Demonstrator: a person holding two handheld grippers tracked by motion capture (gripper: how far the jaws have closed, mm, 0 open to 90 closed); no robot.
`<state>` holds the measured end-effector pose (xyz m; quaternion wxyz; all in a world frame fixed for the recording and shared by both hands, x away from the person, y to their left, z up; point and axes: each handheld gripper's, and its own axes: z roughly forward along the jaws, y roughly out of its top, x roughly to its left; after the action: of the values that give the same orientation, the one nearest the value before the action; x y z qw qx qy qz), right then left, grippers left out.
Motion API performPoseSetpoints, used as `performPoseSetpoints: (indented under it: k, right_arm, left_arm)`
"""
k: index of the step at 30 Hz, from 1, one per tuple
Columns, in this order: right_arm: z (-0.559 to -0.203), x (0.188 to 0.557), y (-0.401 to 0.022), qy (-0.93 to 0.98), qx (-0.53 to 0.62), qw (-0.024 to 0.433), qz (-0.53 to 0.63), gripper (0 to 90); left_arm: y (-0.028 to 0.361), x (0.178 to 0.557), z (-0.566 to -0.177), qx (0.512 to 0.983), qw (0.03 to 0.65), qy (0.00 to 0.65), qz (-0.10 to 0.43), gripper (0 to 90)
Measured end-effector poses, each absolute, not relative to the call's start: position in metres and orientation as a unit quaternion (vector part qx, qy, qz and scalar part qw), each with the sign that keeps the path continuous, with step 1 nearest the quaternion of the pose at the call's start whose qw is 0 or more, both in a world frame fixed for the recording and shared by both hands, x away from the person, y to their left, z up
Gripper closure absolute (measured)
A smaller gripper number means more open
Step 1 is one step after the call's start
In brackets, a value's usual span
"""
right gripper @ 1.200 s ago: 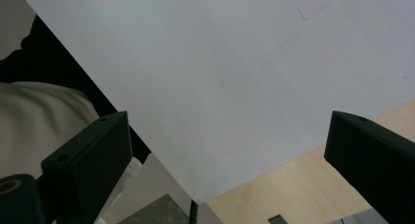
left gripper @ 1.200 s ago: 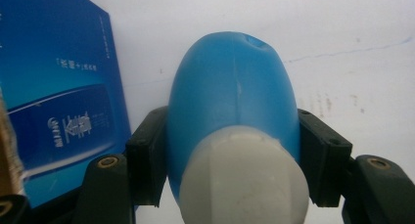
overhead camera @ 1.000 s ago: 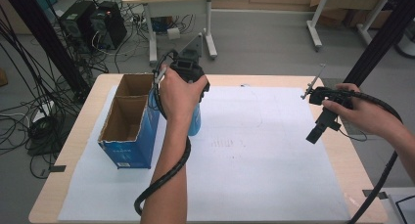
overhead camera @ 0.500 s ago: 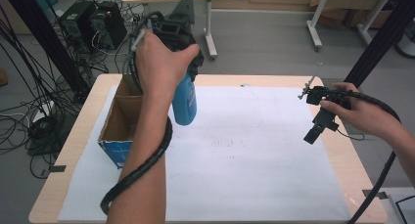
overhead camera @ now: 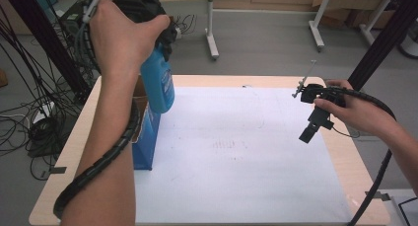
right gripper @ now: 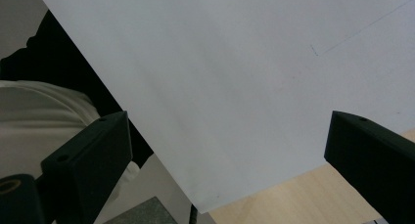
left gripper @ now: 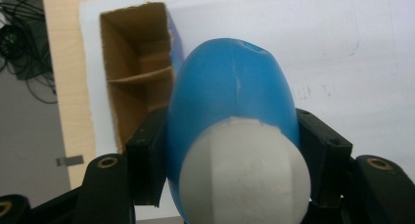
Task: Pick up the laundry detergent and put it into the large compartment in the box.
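Table point(overhead camera: 340, 152): light wood top, covered by a white sheet point(overhead camera: 246, 152).

Cardboard box point(left gripper: 134, 82): blue outside, brown inside, open top, stands at the left edge of the sheet. The left gripper view shows a cardboard divider splitting it into compartments; those in sight look empty.

Blue bottle point(overhead camera: 158, 85): white cap point(left gripper: 244, 175), held in the air above the box's far end, cap up, body hanging down. It touches neither box nor table.

Left gripper point(overhead camera: 148, 18): jaws clamped on the bottle just below the cap, one pad on each side.

Right gripper point(overhead camera: 309, 132): hovers over the right side of the sheet, well apart from the box; jaws wide, nothing between them.

Step in hand, as judged: transfer of the bottle, either lifting clear of the box or carrying toward a compartment; cannot tell which.

Next move calls for: keeping the grip firm, holding the bottle upright, and clearing the box walls and divider before any lowering.
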<state>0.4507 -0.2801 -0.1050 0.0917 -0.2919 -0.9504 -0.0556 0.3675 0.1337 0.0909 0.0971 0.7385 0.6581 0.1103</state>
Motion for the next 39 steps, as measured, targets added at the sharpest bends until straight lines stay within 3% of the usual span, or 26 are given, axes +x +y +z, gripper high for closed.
performPoseSetpoints:
  k: [16,39]
  right_arm:
    - [-0.104,0.453,-0.270,-0.951,-0.293,0.091,-0.048,3.6]
    - [-0.105,0.451,-0.266,-0.950,-0.295,0.089,-0.044,3.6]
  left_arm:
    - [0.179,0.362,0.089,0.707,0.094,0.692,0.113,38.3]
    - [0.225,0.377,0.024,0.678,0.077,0.724,0.096,38.2]
